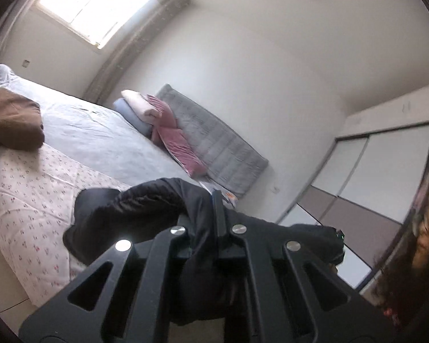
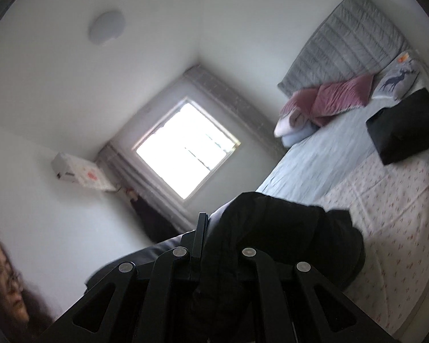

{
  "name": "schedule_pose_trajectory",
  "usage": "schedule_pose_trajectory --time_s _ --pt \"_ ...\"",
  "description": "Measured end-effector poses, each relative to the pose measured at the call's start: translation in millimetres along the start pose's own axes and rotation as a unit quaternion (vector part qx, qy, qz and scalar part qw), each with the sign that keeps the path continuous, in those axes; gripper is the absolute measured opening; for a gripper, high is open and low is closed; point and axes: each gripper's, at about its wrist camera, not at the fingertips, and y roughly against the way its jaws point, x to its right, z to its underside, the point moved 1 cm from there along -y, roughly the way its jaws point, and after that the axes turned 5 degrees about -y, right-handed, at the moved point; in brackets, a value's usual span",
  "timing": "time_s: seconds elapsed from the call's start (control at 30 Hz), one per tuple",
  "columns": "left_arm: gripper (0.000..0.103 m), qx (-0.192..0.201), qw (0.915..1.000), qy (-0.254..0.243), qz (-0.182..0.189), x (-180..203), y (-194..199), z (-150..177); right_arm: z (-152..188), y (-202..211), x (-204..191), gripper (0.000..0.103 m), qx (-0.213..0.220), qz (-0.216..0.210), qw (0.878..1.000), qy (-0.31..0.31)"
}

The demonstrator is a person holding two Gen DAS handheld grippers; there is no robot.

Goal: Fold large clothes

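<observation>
Both the left gripper [image 1: 214, 214] and right gripper [image 2: 211, 237] clamp bunched folds of the padded black jacket [image 1: 146, 200], held above the floral-sheeted bed [image 1: 28, 194], with a quilted grey headboard [image 1: 214, 140] at the bed's far end.

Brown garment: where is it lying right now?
In the left wrist view, the brown garment lies bunched at the picture's far left on the bed, beside the floral sheet.
</observation>
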Motion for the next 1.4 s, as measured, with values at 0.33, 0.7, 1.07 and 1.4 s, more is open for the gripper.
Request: schedule_pose_trajectory --time_s 0.33,0.7,1.07,1.4 --pt "0.006 0.0 0.9897 0.097 -0.105 -118 -157 -62 -68 -145 83 0.008 0.007 0.089 0.99 -0.111" --pt "0.012 -0.136 0.9455 0.116 -0.272 -254 -327 -18 -50 -298 272 0.015 -0.021 0.197 0.931 -0.307" --pt "0.038 -0.173 0.9285 0.204 -0.257 -305 -320 1 -16 -291 355 0.073 -0.021 0.213 0.896 -0.39" --pt "0.088 -0.159 0.9525 0.066 -0.251 -210 -282 -42 -42 -306 213 0.091 -0.161 0.198 0.959 -0.127"
